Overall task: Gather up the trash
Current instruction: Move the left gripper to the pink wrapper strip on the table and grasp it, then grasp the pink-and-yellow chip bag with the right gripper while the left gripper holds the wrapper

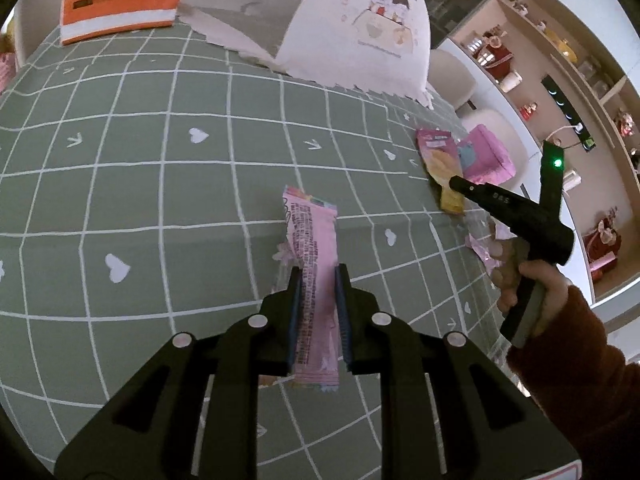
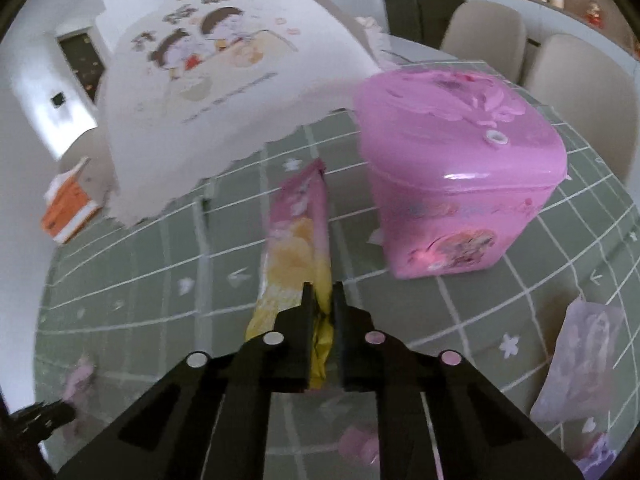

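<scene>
My left gripper is shut on a long pink snack wrapper with printed text, which sticks out ahead over the green checked tablecloth. The right wrist view shows my right gripper shut on the crumpled lower end of a yellow-and-pink snack wrapper. That wrapper also shows in the left wrist view near the table's right edge, with the right gripper at it, held by a hand in a dark red sleeve.
A pink plastic lidded box stands just right of the yellow wrapper. A large white paper bag with a cartoon print stands behind. An orange tissue box sits far back left. A pale purple wrapper lies at the right. Chairs stand beyond.
</scene>
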Available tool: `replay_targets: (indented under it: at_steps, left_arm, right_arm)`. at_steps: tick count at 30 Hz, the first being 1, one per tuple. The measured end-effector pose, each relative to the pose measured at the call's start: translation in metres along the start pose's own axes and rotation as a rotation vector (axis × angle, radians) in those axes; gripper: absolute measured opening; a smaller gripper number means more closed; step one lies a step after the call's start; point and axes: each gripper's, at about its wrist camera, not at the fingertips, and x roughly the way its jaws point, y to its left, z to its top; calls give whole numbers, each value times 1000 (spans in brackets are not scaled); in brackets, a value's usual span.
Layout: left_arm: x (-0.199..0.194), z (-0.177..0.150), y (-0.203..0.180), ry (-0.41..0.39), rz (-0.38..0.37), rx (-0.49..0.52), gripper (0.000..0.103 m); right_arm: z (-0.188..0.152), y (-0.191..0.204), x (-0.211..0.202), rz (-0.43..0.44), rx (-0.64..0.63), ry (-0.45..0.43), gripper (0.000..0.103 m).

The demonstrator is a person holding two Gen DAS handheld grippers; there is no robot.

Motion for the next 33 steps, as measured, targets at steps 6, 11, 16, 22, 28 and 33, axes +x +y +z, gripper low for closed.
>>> replay_targets:
  at_steps: [6,11,16,22,28,33]
  left_arm:
    - [-3,5,-21,-15,-28,28,15]
    - [-7,4,-44,-30,-50,42,15]
    - [-7,6,-71,-40,-66,47,15]
    - [-10,6,-118,-65,-96,81,15]
    - [-14,1,-178,-81,-126,156,15]
    - [-14,-2,-237,-104,-162,235,15]
  right_arm:
    - [-20,8,-52,30,-61,-18,10]
    - [-34,-7,-105,34,-53,-50,10]
    - [-43,-36,-162,-9,-32,-111,10]
    - [-57,-85,-226,-58,4,-176,10]
    - [-80,-123,-274,-68,33,-231,10]
    - [-98,-145,-315,-105,22,-293,10]
